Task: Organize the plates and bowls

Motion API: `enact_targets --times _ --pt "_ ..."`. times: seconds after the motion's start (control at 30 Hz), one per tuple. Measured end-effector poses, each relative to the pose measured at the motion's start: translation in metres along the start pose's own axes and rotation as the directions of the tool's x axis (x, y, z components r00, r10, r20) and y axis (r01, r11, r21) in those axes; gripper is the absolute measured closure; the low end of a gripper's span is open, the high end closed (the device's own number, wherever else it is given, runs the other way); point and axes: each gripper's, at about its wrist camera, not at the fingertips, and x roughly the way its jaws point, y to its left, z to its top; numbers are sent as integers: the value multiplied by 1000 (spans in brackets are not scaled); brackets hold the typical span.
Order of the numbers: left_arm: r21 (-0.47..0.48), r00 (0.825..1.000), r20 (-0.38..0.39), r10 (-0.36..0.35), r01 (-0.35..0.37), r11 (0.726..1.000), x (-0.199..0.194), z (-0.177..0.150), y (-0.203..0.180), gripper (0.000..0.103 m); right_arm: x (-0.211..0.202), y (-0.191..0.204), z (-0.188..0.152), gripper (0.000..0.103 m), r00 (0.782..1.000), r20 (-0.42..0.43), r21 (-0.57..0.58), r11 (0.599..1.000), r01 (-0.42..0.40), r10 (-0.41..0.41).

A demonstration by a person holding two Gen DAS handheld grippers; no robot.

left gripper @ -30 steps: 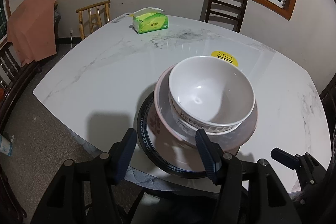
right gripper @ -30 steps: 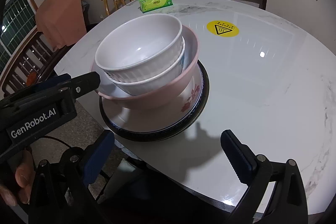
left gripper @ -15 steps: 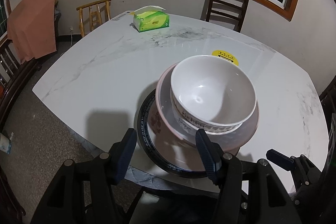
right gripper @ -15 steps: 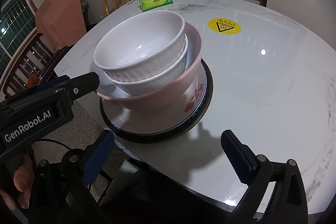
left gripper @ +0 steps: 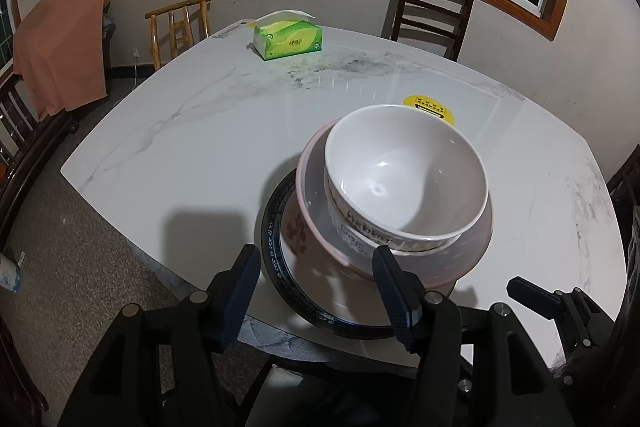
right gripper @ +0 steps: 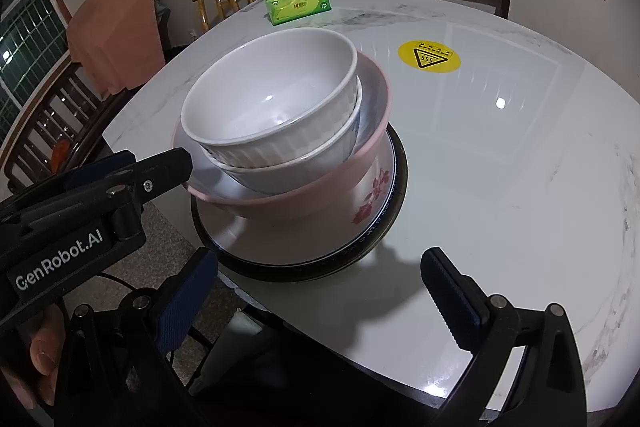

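Near the front edge of the white marble table [left gripper: 208, 131] stands a stack: a black-rimmed plate [left gripper: 272, 267] at the bottom, a pink flowered bowl [left gripper: 306, 223] on it, then a lettered white bowl [left gripper: 360, 233], with a white ribbed bowl [left gripper: 404, 171] on top. My left gripper [left gripper: 316, 255] is open, just short of the pink bowl's near rim, and nothing is between its fingers. From the right wrist view its fingertip [right gripper: 172, 165] reaches the pink bowl's [right gripper: 304, 195] left rim; contact is unclear. My right gripper [right gripper: 320, 259] stands wide open before the plate [right gripper: 384, 223].
A green tissue box [left gripper: 288, 41] sits at the table's far side and a yellow warning sticker [right gripper: 429, 55] lies behind the stack. Wooden chairs [left gripper: 430, 15] ring the table; an orange cloth [left gripper: 60, 43] hangs over one at the left.
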Motion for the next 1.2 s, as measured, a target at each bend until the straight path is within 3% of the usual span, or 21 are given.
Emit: enact_targets --times 1.2 --pt "-18 1000 -8 8 -8 1000 -2 1 3 43 3 2 2 2 1000 -3 -3 1000 -4 4"
